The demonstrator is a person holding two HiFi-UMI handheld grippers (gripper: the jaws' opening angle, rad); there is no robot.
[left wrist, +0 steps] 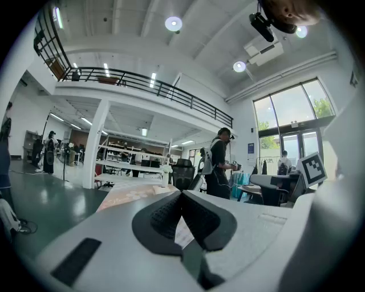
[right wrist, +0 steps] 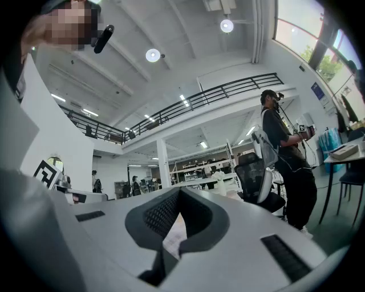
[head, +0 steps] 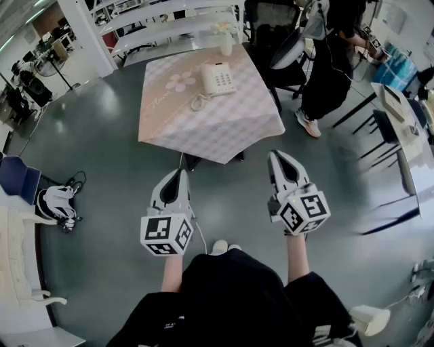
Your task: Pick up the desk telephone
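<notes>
A white desk telephone point(head: 218, 78) with its coiled cord point(head: 199, 102) lies on a small table point(head: 203, 129) under a pink checked cloth, well ahead of me. My left gripper point(head: 179, 176) and right gripper point(head: 277, 158) are held level over the floor, short of the table's near corner. Both are shut with nothing between the jaws. In the left gripper view the closed jaws point(left wrist: 181, 197) fill the lower frame with the tablecloth point(left wrist: 134, 195) just beyond. The right gripper view shows its closed jaws point(right wrist: 178, 193) the same way.
A person in black point(head: 332, 61) stands right of the table beside a dark office chair point(head: 274, 41). A small vase point(head: 226, 42) stands at the table's far edge. White shelving point(head: 169, 20) runs behind. Desks point(head: 397, 108) line the right, a bag point(head: 57, 203) lies at left.
</notes>
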